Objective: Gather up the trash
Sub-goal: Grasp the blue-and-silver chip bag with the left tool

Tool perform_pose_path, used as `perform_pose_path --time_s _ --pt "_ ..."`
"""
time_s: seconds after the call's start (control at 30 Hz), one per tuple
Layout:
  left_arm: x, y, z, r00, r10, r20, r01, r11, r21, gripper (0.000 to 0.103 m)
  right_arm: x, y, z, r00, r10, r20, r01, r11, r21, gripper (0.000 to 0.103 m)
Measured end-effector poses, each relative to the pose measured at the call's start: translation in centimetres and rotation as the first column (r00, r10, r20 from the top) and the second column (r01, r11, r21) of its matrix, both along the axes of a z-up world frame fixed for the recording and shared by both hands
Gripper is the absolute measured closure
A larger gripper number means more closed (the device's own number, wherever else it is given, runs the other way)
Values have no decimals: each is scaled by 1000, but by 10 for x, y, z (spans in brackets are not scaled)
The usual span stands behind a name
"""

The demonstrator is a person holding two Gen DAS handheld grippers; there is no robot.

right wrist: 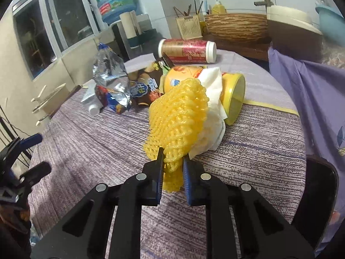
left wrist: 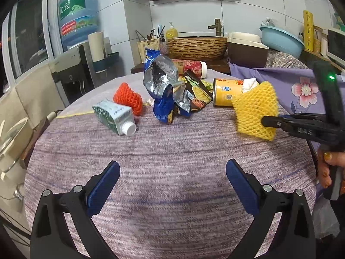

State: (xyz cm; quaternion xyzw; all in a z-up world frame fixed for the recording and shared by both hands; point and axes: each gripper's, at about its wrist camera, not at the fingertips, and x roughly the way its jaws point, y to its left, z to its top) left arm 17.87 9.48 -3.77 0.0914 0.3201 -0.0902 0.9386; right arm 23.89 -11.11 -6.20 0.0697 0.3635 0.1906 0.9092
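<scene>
My right gripper [right wrist: 173, 158] is shut on a yellow foam fruit net [right wrist: 179, 116] and holds it above the table; it also shows in the left wrist view [left wrist: 255, 110], held by the right gripper [left wrist: 266, 121]. My left gripper [left wrist: 172, 168] is open and empty over the bare cloth. Trash lies at the far side: an orange foam net [left wrist: 128, 98], a green-white carton [left wrist: 114, 116], a blue foil bag [left wrist: 161, 86], a dark snack bag [left wrist: 197, 92], a yellow can [left wrist: 226, 95] with white tissue [right wrist: 213, 99], and a red tube [left wrist: 192, 65].
The round table has a purple woven cloth [left wrist: 172, 151]. Behind it stand a wicker basin [left wrist: 197, 47], a brown-cream box [left wrist: 248, 49], a blue bowl [left wrist: 282, 40] and a water dispenser [left wrist: 75, 64]. A purple floral cloth [left wrist: 297, 86] hangs at the right.
</scene>
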Motion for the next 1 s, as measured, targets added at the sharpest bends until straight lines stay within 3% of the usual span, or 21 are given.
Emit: perform_pose_path --time_s 0.33,0.5,0.73,0.8,0.87,0.93,1.0 --pt "82 5 32 995 50 87 -49 999 -12 5 -33 -6 18 997 10 74 -9 1000 -10 86" --pt "129 15 33 995 56 87 -48 994 -93 9 -41 -17 18 997 -8 71 8 1000 -1 86" --pt "164 19 23 999 15 42 -8 988 -154 39 -39 -27 12 998 -26 51 26 1000 13 86" --pt "166 16 20 999 -4 40 10 988 -156 53 -39 -29 10 998 -27 49 27 1000 17 86" --pt "168 16 17 999 -9 33 14 988 -157 85 -39 -30 9 998 -31 47 30 999 21 86" --pt "165 17 15 999 -5 32 10 985 -170 97 -39 -32 8 998 -35 46 34 999 25 86" --pt "159 19 15 999 5 37 2 983 -181 98 -39 -33 8 998 -39 48 38 999 27 86"
